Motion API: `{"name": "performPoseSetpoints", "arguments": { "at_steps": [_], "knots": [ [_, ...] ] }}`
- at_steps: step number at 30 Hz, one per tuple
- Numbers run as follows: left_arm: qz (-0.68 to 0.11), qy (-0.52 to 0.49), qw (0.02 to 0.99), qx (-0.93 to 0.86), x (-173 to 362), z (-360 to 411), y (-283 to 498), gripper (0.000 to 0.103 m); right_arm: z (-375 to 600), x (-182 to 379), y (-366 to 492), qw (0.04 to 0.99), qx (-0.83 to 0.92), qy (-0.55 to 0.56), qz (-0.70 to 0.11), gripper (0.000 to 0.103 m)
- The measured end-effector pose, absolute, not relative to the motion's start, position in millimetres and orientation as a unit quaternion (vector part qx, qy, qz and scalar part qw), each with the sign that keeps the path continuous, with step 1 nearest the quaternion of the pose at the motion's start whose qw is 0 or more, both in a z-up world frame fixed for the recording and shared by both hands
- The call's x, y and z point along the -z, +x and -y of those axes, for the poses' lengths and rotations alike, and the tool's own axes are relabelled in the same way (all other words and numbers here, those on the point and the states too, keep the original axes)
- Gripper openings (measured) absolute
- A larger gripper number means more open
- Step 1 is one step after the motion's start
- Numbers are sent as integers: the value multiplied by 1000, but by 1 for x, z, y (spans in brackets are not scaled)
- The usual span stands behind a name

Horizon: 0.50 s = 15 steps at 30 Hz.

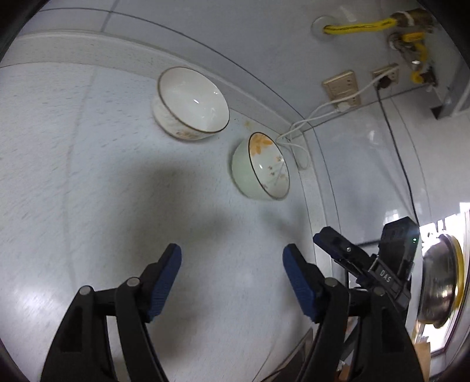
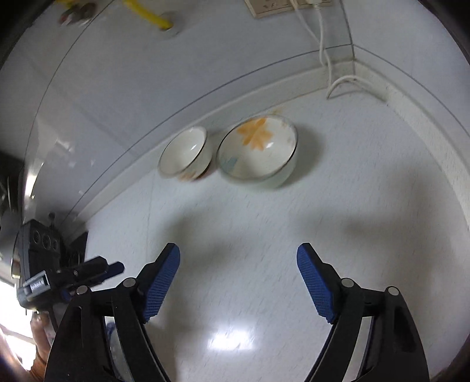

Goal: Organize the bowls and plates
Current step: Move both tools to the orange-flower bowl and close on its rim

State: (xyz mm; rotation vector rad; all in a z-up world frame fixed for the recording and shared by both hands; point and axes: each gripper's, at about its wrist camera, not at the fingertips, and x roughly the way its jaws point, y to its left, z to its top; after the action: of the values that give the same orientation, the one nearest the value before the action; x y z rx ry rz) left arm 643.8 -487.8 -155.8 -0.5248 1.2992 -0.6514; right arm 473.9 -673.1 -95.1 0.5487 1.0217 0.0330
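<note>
Two bowls stand side by side on the white counter near the back wall. A white bowl with a gold rim (image 1: 192,101) (image 2: 185,155) is the left one. A pale green bowl with an orange flower inside (image 1: 263,166) (image 2: 258,152) is the right one. My left gripper (image 1: 232,264) is open and empty, well short of the bowls. My right gripper (image 2: 238,264) is open and empty, also short of them. Each gripper shows at the edge of the other's view: the right one (image 1: 346,249), the left one (image 2: 97,270).
The white counter (image 2: 264,235) ends at a raised back edge and tiled wall. White cables (image 2: 326,58) hang from wall sockets (image 1: 342,86) into the corner. Yellow gas pipes (image 1: 367,26) run on the wall. A metal pot lid (image 1: 437,282) is at the right.
</note>
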Motion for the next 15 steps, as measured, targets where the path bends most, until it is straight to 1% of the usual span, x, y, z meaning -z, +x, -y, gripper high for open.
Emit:
{"name": "performPoseSetpoints", "arguments": {
  "at_steps": [3,8,10,12,13,15],
  "knots": [
    [-598,-238,707,294,174,522,669,71,692,103,507,835,-9,259,-485,78],
    [-590,-236,719,281,189,556,706,71,714,123,551,832,3,250,-496,77],
    [-591,-232,725,268,196,566,718,71,719,132,564,829,6,249,-500,73],
    [-597,-223,726,257,202,577,726,71,723,143,578,825,5,250,-507,63],
    [-601,-214,726,258,204,583,727,69,724,148,584,822,4,251,-511,60],
    [-606,-193,726,261,209,598,728,69,724,156,591,818,1,252,-518,51]
  ]
}}
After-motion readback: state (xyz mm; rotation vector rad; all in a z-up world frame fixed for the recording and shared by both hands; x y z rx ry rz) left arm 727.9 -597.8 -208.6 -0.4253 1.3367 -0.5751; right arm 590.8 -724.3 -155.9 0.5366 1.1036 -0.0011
